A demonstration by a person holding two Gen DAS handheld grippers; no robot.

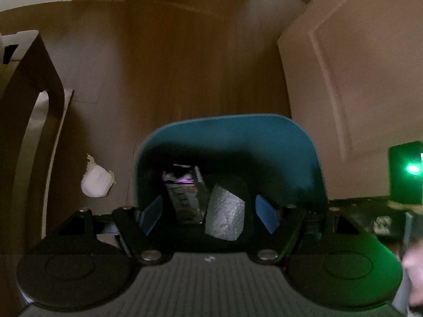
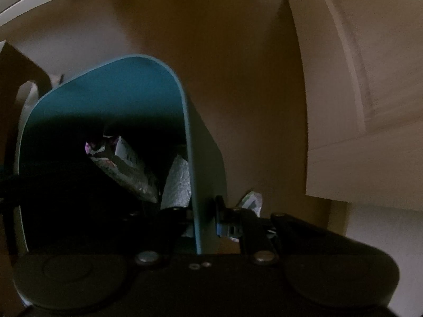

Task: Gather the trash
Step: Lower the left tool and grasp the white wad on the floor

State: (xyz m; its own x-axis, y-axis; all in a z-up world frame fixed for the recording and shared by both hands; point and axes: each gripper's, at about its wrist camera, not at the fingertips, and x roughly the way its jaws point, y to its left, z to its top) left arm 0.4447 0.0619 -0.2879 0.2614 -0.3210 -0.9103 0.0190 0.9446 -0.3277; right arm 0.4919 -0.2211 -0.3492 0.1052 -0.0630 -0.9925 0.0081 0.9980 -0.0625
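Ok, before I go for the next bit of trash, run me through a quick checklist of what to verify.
1. Left gripper empty, fingers apart: ok.
2. Last pieces landed inside the teal bin: ok, a printed carton and a silvery wrapper lie in it.
3. Right gripper clamped on the bin's wall: ok, one finger inside, one outside.
4. Trash left on the floor: not ok, a crumpled white paper lies left of the bin.
5. Second piece by the right gripper, outside the bin: cannot tell what it is.
6. Room left in the bin: cannot tell, its depths are dark.
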